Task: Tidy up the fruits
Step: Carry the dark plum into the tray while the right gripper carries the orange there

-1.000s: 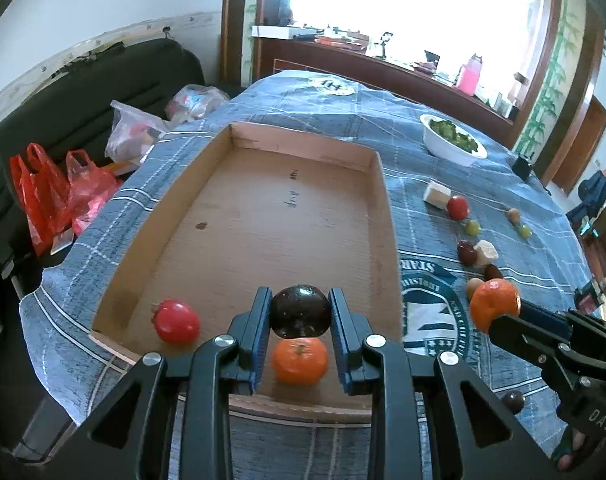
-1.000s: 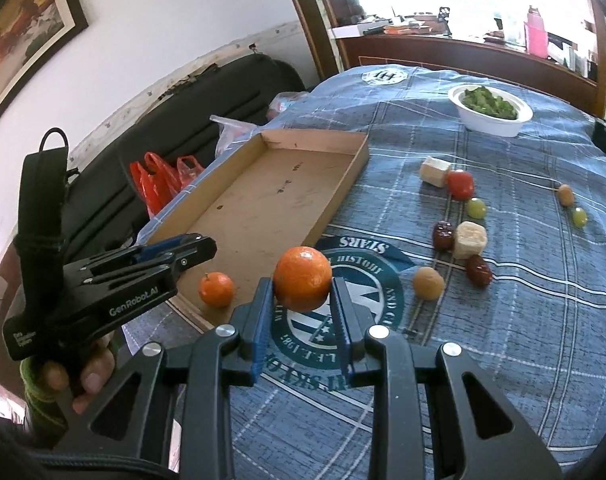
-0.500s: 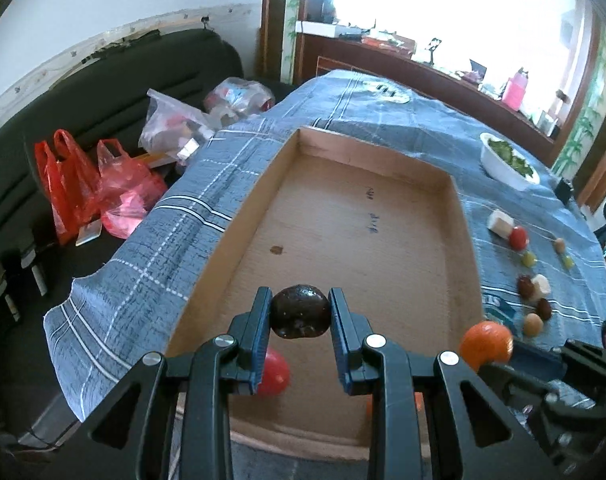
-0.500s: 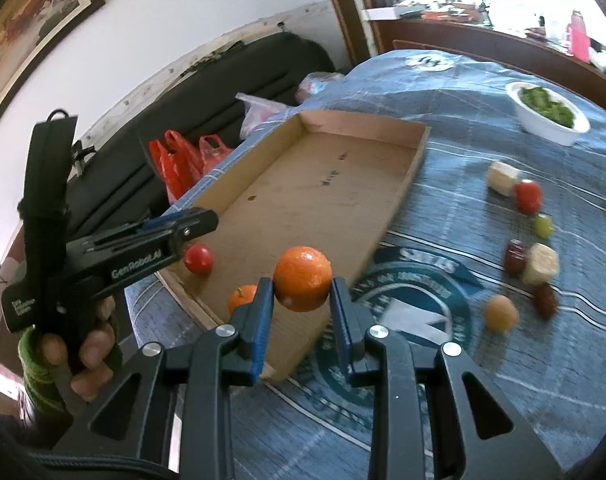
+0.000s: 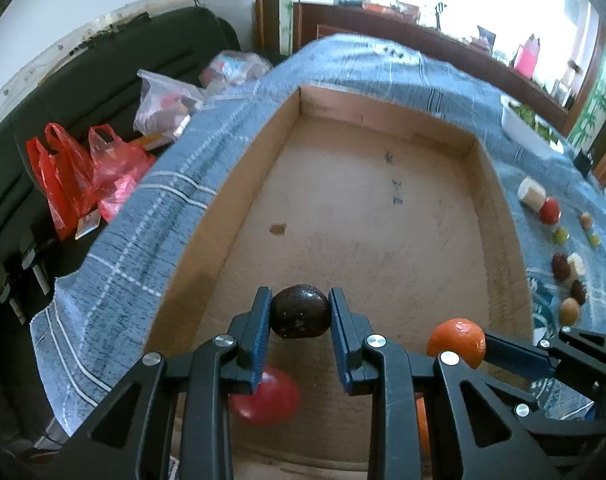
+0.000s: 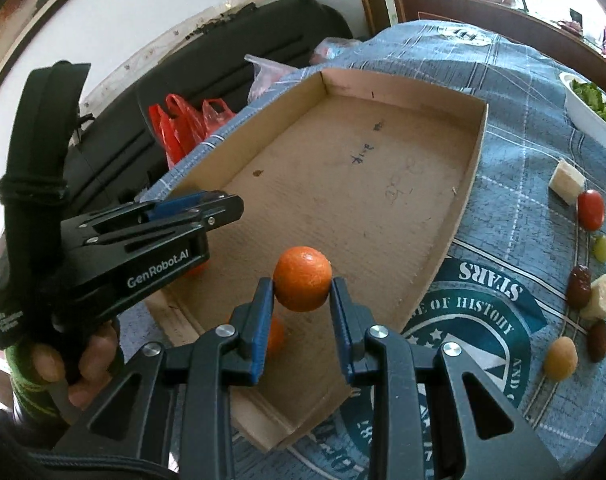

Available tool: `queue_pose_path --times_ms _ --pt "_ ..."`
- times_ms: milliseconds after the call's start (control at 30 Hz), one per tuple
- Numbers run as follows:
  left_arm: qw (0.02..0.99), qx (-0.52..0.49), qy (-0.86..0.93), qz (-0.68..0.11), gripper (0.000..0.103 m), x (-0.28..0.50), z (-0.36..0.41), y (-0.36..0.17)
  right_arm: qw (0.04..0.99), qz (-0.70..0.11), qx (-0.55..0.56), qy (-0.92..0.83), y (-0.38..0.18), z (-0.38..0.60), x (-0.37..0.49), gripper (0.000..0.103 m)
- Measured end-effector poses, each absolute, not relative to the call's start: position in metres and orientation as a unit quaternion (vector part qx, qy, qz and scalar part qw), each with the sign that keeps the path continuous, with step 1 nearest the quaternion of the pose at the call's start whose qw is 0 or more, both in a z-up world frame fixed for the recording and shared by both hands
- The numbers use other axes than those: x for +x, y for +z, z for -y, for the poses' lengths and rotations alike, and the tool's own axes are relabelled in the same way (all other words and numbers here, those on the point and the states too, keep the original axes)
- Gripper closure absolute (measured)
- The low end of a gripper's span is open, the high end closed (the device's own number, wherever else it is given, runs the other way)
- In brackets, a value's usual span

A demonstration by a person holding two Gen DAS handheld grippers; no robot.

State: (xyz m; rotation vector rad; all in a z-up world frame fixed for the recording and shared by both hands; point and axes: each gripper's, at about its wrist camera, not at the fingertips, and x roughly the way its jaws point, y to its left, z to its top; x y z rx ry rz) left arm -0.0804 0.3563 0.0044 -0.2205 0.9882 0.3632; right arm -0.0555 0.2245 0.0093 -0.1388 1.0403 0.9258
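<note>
My left gripper [image 5: 300,316] is shut on a dark round fruit [image 5: 300,317] and holds it above the near end of the cardboard tray [image 5: 239,168]. A red tomato [image 5: 269,398] lies in the tray below it. My right gripper [image 6: 302,292] is shut on an orange [image 6: 302,278] over the tray's [image 6: 469,184] near right part; the orange also shows in the left wrist view [image 5: 457,342]. Another orange [image 6: 276,338] lies in the tray under the right gripper. The left gripper shows at the left of the right wrist view [image 6: 223,210].
Loose fruits and pale cubes lie on the blue cloth right of the tray: a red tomato [image 6: 591,209], a green grape [image 6: 603,248], dark fruits [image 6: 579,291], a tan fruit [image 6: 560,358]. A white bowl of greens [image 6: 591,112] stands farther back. Red bags [image 5: 69,172] sit off the table's left edge.
Both grippers have moved forward and left over the tray's near end, each still holding its fruit. The tomato and the lying orange now sit under the grippers.
</note>
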Motion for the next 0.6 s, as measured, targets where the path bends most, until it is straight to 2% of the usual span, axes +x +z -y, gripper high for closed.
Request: queue_pose_path --times_ms 367,500,600 --pt "0.856 -0.123 0.181 -0.468 0.065 -0.088 -0.361 0.009 0.759 -0.488 -0.087 0.423 0.006 -0.232 -0.058 0.070" --pt "0.861 -0.118 0.182 -0.461 0.064 -0.092 -0.356 0.016 0.763 -0.484 -0.083 0.420 0.009 -0.229 -0.059 0.058" --pt "0.863 -0.118 0.179 -0.457 0.064 -0.095 -0.350 0.022 0.768 -0.478 -0.084 0.418 0.012 -0.224 -0.063 0.057"
